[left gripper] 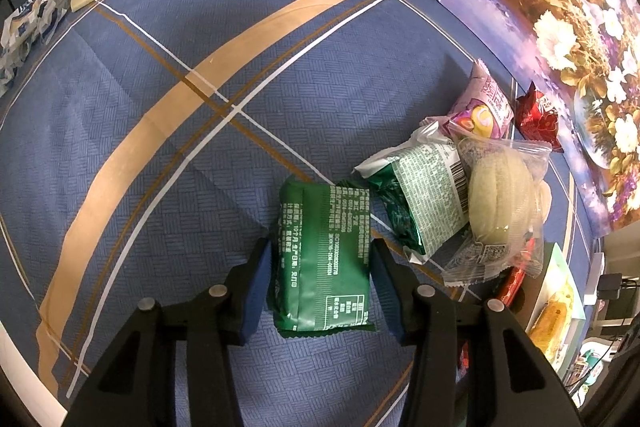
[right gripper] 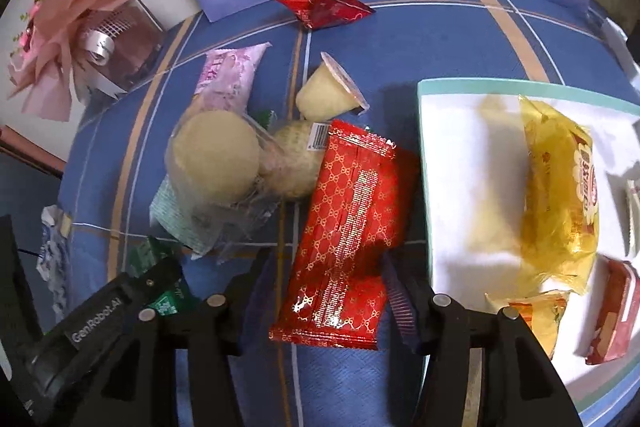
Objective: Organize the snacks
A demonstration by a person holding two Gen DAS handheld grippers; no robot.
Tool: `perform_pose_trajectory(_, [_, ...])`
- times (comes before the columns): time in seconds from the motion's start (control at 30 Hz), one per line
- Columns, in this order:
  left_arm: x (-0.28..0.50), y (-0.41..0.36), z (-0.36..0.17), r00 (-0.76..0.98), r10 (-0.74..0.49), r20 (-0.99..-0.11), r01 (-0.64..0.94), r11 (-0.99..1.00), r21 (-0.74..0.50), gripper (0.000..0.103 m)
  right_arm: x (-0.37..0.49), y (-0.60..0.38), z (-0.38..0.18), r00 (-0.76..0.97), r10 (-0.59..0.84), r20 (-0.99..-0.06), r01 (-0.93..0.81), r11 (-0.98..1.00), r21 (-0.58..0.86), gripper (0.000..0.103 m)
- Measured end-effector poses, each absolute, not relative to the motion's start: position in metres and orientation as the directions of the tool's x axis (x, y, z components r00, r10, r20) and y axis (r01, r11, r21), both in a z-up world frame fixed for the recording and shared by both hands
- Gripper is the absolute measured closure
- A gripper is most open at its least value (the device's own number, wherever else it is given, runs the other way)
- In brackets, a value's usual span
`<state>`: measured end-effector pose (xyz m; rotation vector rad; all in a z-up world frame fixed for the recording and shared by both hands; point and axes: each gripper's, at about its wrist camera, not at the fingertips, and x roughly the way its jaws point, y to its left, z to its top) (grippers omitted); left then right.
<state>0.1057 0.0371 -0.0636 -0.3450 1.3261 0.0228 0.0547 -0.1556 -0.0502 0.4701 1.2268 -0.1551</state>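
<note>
A dark green snack packet (left gripper: 324,287) lies lengthwise between the blue pads of my left gripper (left gripper: 321,247), and both pads press on its sides over the blue checked tablecloth (left gripper: 160,147). In the right wrist view a red packet with a gold pattern (right gripper: 344,219) lies between the fingers of my right gripper (right gripper: 329,259). A strip of cloth shows between the left pad and the packet, so the jaws stand open around it. To the right sits a white tray with a teal rim (right gripper: 460,187) that holds a yellow packet (right gripper: 560,203) and some smaller ones.
A heap of snacks lies beside both grippers: a green-and-white packet (left gripper: 420,199), clear-wrapped pale cakes (right gripper: 212,159), a pink packet (right gripper: 230,79), a jelly cup (right gripper: 328,95), a small red packet (right gripper: 320,1). A floral picture (left gripper: 560,47) leans behind. Crumpled wrappers (left gripper: 36,11) lie far left.
</note>
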Motion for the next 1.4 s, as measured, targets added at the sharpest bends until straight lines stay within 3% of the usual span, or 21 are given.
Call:
perform_pose_trajectory(0.07, [0.106, 0.036, -0.062, 0.250, -0.179, -0.952, -0.212, 0.949, -0.234, 0.052, 0.053, -0.158, -0.052, 0.329, 0.108, -0.938, 0.379, 0.895, 0.236, 0.048])
perform_pose_trajectory(0.57, [0.105, 0.016, -0.061, 0.257, -0.135, -0.957, -0.180, 0.966, -0.185, 0.052, 0.056, -0.142, -0.060, 0.343, 0.026, -0.939, 0.348, 0.925, 0.153, 0.047])
perform_pose_trajectory(0.77, [0.100, 0.016, -0.063, 0.267, -0.161, -0.950, -0.189, 0.958, -0.215, 0.059, 0.048, -0.144, -0.059, 0.370, 0.027, -0.929, 0.324, 0.933, 0.156, 0.050])
perform_pose_trajectory(1.4, [0.088, 0.039, -0.057, 0.279, -0.241, -0.930, -0.233, 0.922, -0.309, 0.059, 0.028, -0.166, -0.047, 0.400, 0.188, -0.897, 0.312, 0.893, 0.326, 0.060])
